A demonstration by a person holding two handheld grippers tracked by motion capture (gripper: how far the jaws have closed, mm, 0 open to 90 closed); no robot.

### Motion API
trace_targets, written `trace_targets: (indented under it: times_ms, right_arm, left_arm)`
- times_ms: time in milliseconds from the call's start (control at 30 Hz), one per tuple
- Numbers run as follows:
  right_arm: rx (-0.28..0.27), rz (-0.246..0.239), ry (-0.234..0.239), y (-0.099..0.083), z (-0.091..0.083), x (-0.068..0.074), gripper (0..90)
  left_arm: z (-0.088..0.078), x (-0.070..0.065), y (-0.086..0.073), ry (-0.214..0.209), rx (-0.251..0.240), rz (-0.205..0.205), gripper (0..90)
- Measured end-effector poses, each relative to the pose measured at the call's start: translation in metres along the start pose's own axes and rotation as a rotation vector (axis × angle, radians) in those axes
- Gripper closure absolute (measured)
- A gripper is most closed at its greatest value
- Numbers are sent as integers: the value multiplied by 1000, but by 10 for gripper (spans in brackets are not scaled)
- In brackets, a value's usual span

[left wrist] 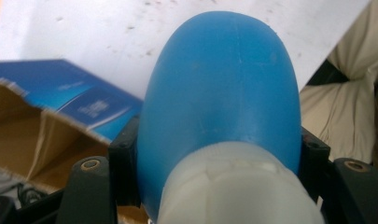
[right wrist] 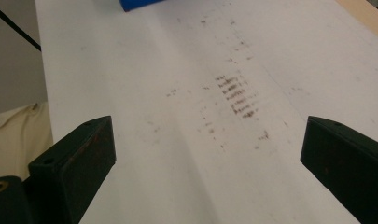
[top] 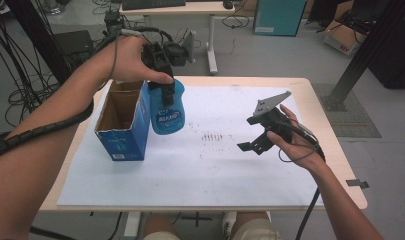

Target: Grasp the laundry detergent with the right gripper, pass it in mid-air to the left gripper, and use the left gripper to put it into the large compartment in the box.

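The left gripper [top: 166, 92] clamps the blue bottle [top: 167, 114] just beside the open box [top: 121, 125]; the right gripper [top: 254, 136], well apart from the box, gapes empty.

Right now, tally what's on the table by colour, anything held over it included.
Blue: 2, the box and the bottle
White: 1, the sheet
Black: 2, the left gripper shut on the bottle, and the right gripper, open and holding nothing
Total: 5
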State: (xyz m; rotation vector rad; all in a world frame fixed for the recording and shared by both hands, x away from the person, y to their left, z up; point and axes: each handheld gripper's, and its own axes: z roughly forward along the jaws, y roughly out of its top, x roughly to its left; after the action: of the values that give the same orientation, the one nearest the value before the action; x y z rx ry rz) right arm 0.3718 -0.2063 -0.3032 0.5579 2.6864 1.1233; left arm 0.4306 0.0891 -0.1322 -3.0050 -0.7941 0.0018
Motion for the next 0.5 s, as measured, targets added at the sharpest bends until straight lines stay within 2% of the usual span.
trace_targets:
  times_ms: [100, 200, 233, 300, 367, 500]
  right_arm:
    - [19, 2, -18, -5, -10, -3, 32]
    - [56, 18, -31, -10, -20, -5, 32]
    - [74, 16, -37, -12, -23, -6, 32]
    - [98, 13, -47, -13, -30, -7, 34]
    - [112, 12, -56, -14, -34, -7, 35]
    - [144, -2, -61, -15, -44, -7, 37]
  left_arm:
    - [-16, 7, -9, 10, -19, -81, 369]
    - [-32, 10, -19, 53, -43, -159, 369]
    - [-38, 9, -23, 69, -59, -231, 369]
    - [-46, 12, -28, 72, -70, -272, 369]
    - [-58, 15, -36, 81, -85, -340, 369]
    - [-81, 21, -50, 101, -124, -446, 369]
